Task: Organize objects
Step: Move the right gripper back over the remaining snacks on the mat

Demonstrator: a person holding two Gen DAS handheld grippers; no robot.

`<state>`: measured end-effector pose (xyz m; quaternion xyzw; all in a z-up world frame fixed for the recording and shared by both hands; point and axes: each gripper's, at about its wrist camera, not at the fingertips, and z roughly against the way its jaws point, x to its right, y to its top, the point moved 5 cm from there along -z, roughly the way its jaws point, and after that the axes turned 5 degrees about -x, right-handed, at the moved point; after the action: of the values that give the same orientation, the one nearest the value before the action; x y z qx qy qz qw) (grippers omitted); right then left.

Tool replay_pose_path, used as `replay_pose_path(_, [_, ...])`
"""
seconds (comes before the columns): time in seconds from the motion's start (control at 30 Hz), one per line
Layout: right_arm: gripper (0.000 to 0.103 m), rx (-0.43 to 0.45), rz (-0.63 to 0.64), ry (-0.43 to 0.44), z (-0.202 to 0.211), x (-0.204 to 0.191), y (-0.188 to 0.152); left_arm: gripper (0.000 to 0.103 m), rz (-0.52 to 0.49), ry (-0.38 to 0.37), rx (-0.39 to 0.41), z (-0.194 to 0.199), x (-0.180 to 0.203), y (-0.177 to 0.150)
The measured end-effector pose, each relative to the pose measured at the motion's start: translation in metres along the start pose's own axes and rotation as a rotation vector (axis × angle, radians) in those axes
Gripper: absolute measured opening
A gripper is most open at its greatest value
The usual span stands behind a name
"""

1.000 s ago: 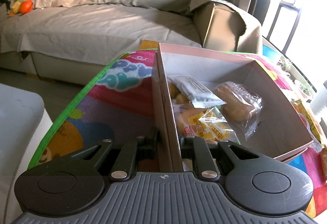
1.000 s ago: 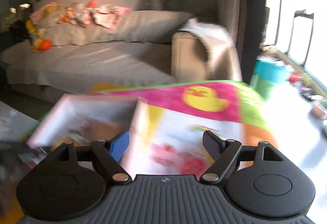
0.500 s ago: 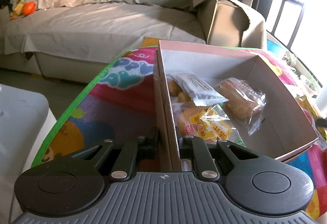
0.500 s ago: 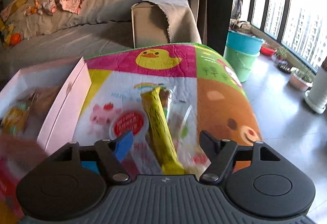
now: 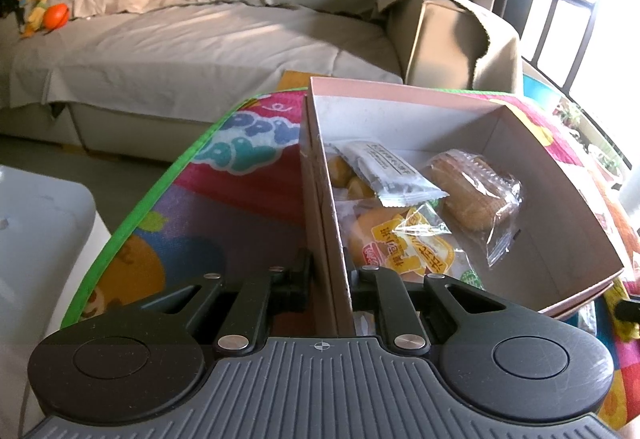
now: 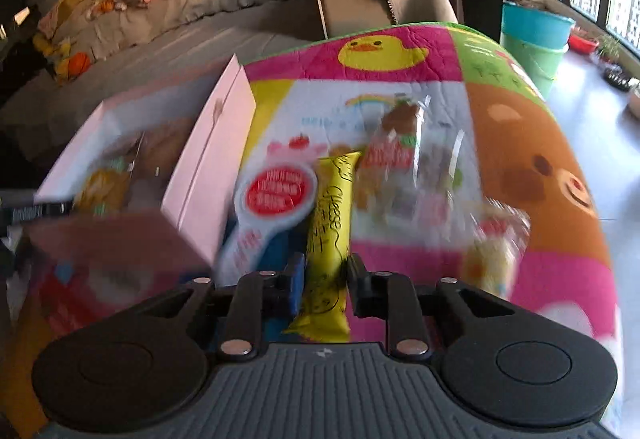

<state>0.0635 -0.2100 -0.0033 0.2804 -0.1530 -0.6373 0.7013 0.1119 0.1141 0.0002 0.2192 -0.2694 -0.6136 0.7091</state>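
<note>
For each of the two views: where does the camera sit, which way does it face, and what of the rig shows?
Left wrist: on the left hand-held gripper, facing forward and down; fingers clamp the pink box wall.
Right wrist: on the right hand-held gripper, facing forward and down; its jaws have just closed on the yellow snack stick.
Shared: box, colourful mat, sofa.

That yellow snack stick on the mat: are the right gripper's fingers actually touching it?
Touching. In the right wrist view, both fingers of the right gripper press against the sides of the yellow snack stick, having just closed on it.
</note>
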Motion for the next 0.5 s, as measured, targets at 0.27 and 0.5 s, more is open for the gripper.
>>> replay_pose_path(0.27, [0.035,0.107,-0.038,-0.125,0.032,0.027,0.008,0.015,0.001,-0.001,0.0,0.0,0.0,0.0])
replay_pose_path(0.5, [0.057,0.098,-0.061,-0.099,-0.014,0.036,0.078,0.015,-0.001,0.0,0.0,0.0,0.0,0.0])
